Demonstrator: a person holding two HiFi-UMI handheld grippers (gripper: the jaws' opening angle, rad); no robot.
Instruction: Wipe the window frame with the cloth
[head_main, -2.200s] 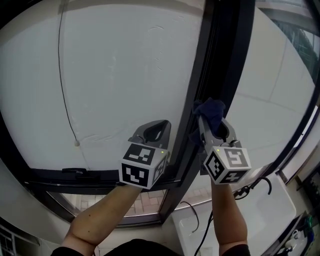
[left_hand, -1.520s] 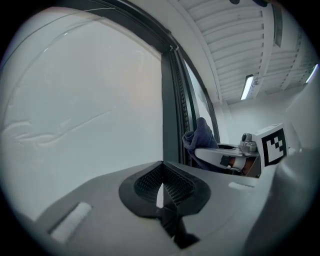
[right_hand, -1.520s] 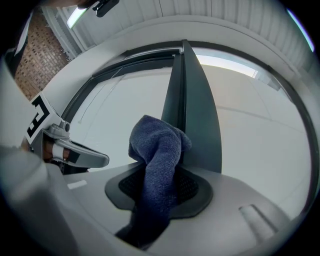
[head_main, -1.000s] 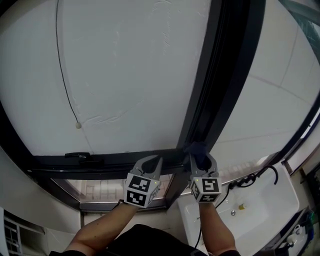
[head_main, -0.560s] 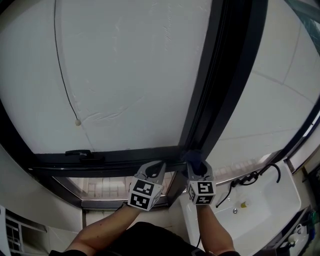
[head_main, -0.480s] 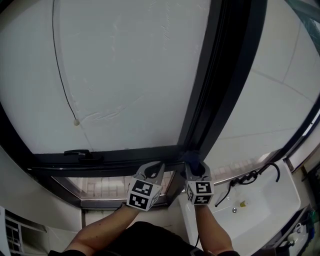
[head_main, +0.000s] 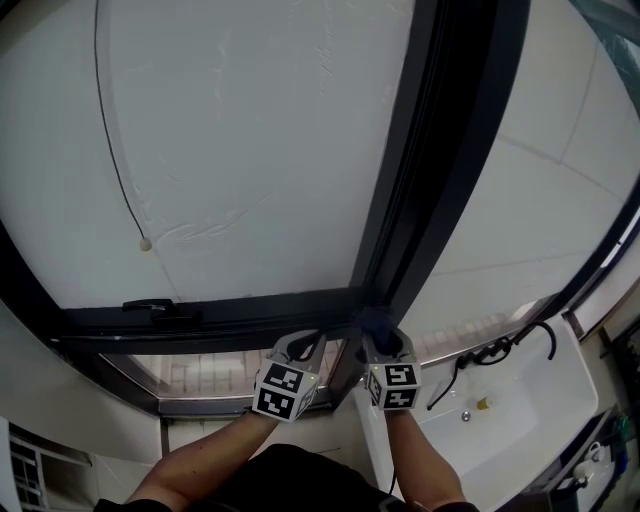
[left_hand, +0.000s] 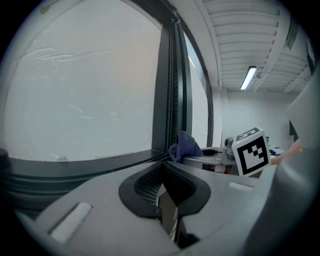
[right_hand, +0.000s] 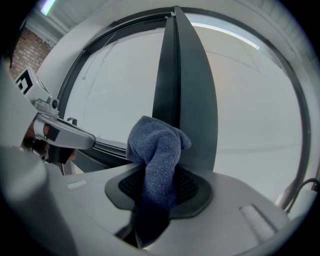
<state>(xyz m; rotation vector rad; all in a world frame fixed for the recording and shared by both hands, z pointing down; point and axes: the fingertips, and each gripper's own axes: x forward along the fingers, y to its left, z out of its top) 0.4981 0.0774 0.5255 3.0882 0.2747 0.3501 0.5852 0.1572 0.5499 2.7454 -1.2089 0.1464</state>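
Right gripper (head_main: 383, 342) low, cloth (right_hand: 155, 150) at window frame (head_main: 430, 150)

No readable writing

Only black-and-white square patterns stood on the left marker cube (head_main: 281, 391) and the right marker cube (head_main: 393, 385); they carried no letters, numbers or brand names.

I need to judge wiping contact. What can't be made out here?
Head view: the cloth is too small, half covered by the right gripper.
Right gripper view: the cloth hides where it meets the frame.
Left gripper view: the left gripper cuts off the frame's bottom rail.
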